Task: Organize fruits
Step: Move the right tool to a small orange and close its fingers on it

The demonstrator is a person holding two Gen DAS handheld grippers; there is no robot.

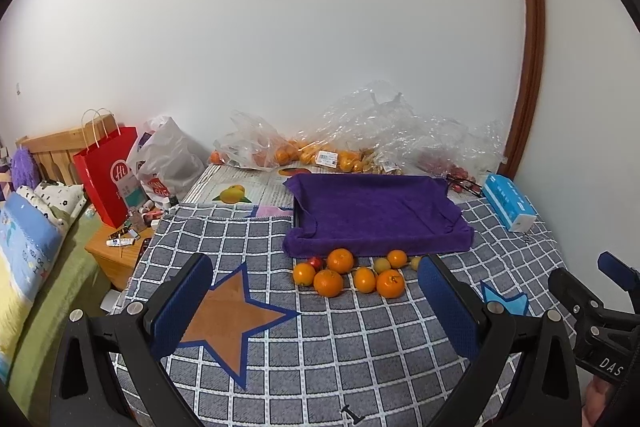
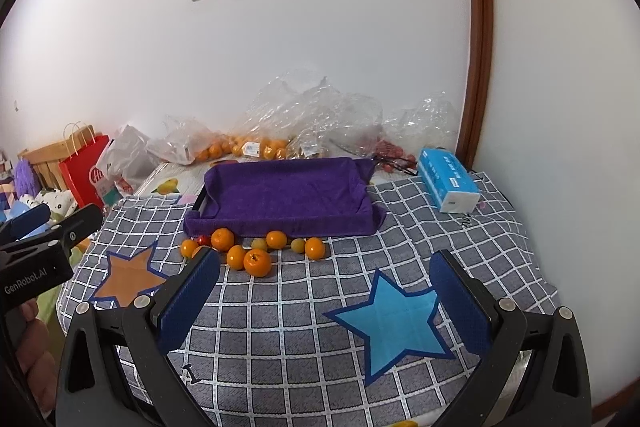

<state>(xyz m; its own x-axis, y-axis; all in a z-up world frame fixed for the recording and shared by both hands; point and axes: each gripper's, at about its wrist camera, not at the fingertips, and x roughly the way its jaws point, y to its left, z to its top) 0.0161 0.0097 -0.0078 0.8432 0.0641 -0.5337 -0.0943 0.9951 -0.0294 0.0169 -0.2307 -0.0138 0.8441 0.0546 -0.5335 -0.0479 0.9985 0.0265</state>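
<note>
Several oranges (image 1: 340, 271) (image 2: 256, 254), two small yellow-green fruits (image 1: 382, 264) (image 2: 259, 243) and a small red fruit (image 1: 315, 262) (image 2: 203, 239) lie in a cluster on the grey checked cloth, just in front of a tray draped with a purple towel (image 1: 374, 213) (image 2: 286, 193). My left gripper (image 1: 314, 307) is open and empty, hovering above the cloth short of the fruit. My right gripper (image 2: 326, 301) is open and empty, also short of the fruit. Each gripper shows at the edge of the other's view, the right one (image 1: 600, 311) and the left one (image 2: 44, 231).
An orange star (image 1: 230, 319) (image 2: 128, 277) and a blue star (image 2: 400, 319) are on the cloth. Plastic bags with more oranges (image 1: 312, 151) (image 2: 248, 147) lie against the wall. A blue tissue box (image 1: 508, 201) (image 2: 448, 181) sits right. A red paper bag (image 1: 108, 171) and a bed are left.
</note>
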